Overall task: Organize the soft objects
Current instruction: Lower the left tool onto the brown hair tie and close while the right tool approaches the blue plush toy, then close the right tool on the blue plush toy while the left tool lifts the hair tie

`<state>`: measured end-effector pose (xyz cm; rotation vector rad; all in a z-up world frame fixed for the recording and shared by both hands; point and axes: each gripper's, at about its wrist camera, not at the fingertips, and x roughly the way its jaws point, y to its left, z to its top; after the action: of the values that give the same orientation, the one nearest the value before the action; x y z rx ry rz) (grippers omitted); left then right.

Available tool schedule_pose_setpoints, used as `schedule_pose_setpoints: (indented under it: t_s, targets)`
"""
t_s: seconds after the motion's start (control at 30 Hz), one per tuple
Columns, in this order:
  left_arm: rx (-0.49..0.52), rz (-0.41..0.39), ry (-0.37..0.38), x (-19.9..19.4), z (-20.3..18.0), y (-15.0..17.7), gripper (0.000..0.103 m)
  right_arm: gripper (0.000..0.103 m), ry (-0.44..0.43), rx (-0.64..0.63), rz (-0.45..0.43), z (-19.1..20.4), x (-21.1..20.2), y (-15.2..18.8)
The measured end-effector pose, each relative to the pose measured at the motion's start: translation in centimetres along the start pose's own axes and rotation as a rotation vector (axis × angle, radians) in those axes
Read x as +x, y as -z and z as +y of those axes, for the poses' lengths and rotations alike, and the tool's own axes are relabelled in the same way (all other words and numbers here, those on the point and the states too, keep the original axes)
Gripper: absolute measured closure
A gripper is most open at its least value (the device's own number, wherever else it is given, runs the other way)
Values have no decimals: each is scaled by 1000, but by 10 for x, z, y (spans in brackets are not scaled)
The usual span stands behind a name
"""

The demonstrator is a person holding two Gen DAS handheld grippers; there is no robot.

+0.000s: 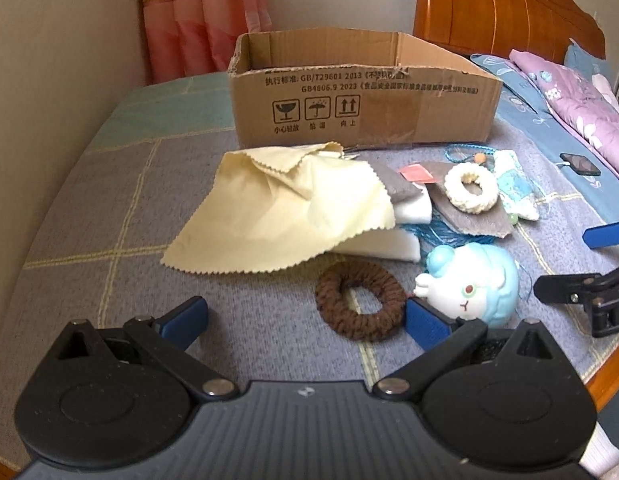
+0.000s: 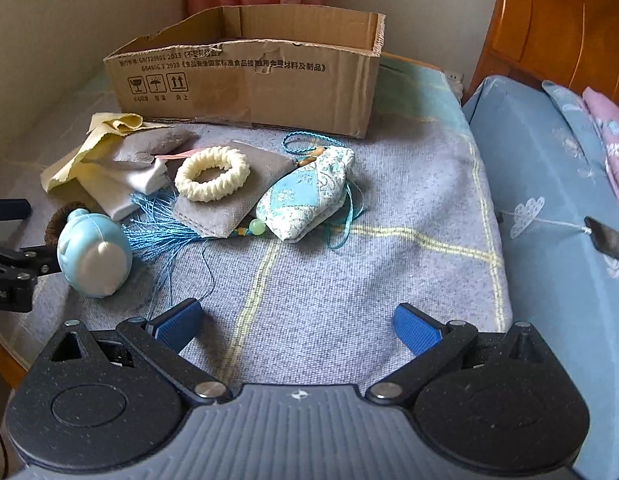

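Soft objects heaped on the bed's checked cover (image 2: 349, 280), just in front of open cardboard box (image 1: 361, 96) at far edge. Cream cloth (image 1: 277, 208), pinked edges, draped over white folded pads (image 1: 385, 246); limp, likely light, best pinched at a free corner. Brown knitted ring (image 1: 359, 300) lying flat, nearest left tongs (image 1: 305, 320); springy, easy to take across its band. Cream ring (image 2: 212, 175) resting on grey felt pouch (image 2: 229, 208). Blue-patterned sachet (image 2: 309, 196) with cord, bead and blue tassel (image 2: 157, 232); strands likely to snag, so grip on padded body. Pale blue lamb toy (image 1: 473, 286) beside brown ring; looks smooth, squashy, possibly slippery. Left tongs spread wide, empty, low over cover. Right tongs (image 2: 299, 328) likewise apart, holding nothing, above bare cover. Box interior hidden.
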<state>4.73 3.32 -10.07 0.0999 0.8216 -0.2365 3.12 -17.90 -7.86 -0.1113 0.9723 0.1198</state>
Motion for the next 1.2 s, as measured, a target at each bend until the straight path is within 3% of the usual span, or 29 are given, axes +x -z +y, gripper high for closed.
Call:
schedule_pose_setpoints:
  t_s: [0.13,0.33,0.5,0.6,0.73,0.97,1.2]
  targets:
    - [14,-2,10,1,0,-1,2,0,-4,-5,-13,0,1,1]
    - [63,-24,59,-9,-11,0,33,0,-10,-11,-25,-1,0,2]
    - [87,-37,88,-7,-16,-2,39,0,-10,-11,-41,0,-1,5]
    - [100,-49,99,-8,-18,-2,60,0,-12,-13,-54,-1,-2,7]
    - [90,-38,79,-13,-16,0,62,0,-17,-19,-69,-1,-2,8]
    - [73,-23,-31,-28,1,13,62,0,-17,-20,-95,-1,-5,13]
    - [19,-17,-58,-33,17,18,62,0,-59,-62,-73,2,-15,7]
